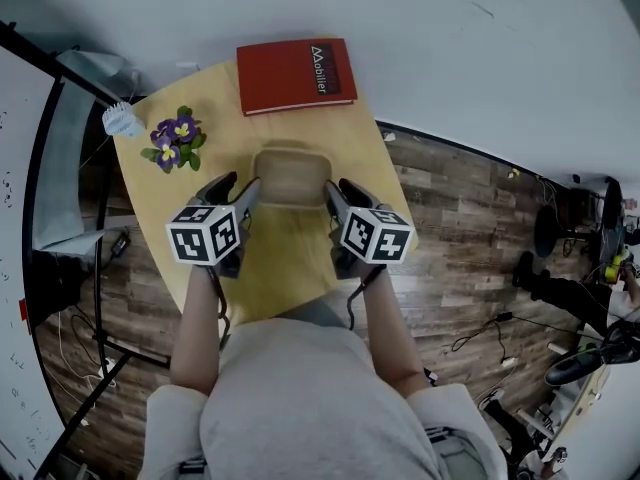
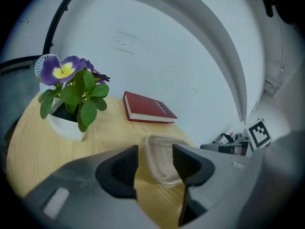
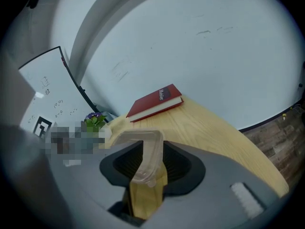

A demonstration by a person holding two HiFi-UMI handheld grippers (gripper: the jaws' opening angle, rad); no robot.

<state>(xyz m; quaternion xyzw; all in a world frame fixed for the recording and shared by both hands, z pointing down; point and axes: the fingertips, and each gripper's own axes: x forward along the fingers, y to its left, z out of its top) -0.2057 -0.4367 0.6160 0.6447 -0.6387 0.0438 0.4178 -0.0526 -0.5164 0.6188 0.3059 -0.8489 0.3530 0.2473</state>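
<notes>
A clear plastic container (image 1: 290,173) rests on the round wooden table (image 1: 285,263), between my two grippers. My left gripper (image 1: 248,196) stands at its left side. In the left gripper view the jaws are apart around the container's near rim (image 2: 162,168), with a gap showing at the left pad; the left gripper (image 2: 155,159) is open. My right gripper (image 1: 333,196) is at the container's right side. In the right gripper view it (image 3: 152,163) is shut on the container's thin rim (image 3: 148,149), with both pads against the plastic.
A red book (image 1: 296,74) lies at the table's far edge by the white wall. A potted purple flower (image 1: 175,140) stands at the far left, with a small white fan-like thing (image 1: 122,120) beside it. Wooden floor with cables surrounds the table.
</notes>
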